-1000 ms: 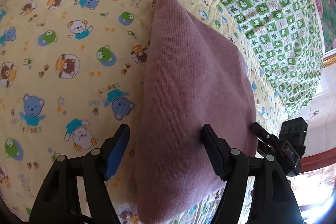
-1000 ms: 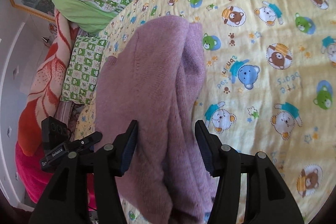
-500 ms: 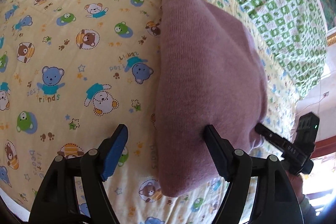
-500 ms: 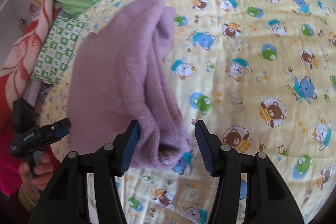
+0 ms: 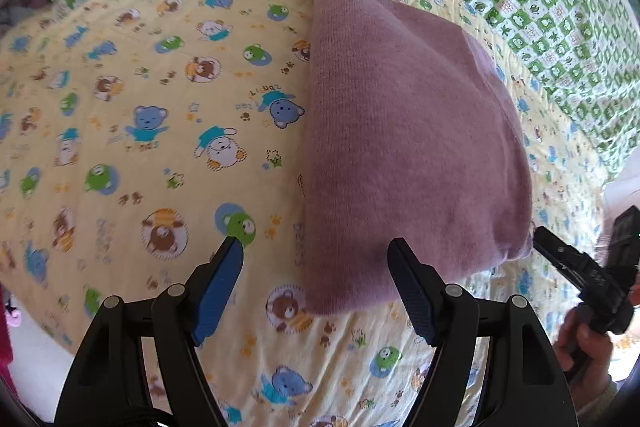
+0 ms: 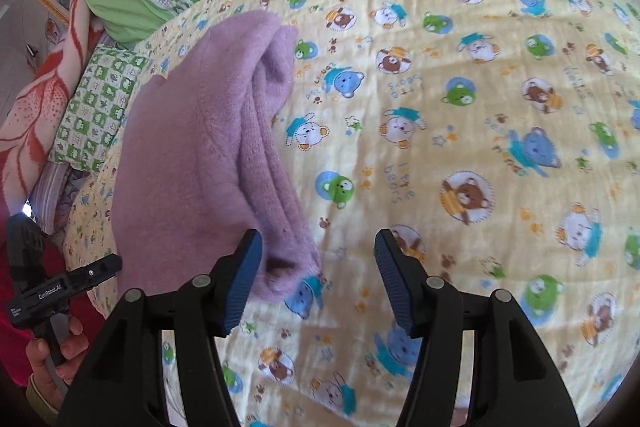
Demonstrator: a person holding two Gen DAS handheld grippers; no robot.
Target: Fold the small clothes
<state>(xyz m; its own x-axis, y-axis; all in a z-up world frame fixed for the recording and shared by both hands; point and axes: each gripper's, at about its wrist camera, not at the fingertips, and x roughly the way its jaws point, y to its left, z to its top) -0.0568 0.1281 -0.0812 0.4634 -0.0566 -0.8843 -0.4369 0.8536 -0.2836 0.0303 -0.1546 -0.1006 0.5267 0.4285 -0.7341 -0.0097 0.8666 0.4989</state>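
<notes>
The folded knit (image 5: 404,147) is laid on the bedsheet (image 5: 140,155), both grippers (image 5: 316,263) (image 6: 318,259) are held apart and empty, and it is judged soft, light, best pinched at its layered edge.

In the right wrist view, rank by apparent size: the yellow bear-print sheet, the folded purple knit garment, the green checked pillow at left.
1. Yellow bear-print sheet, fills most of the view.
2. Folded purple knit garment.
3. Green checked pillow, but it lies farther off and partly hidden, so its true size is unsure.
</notes>
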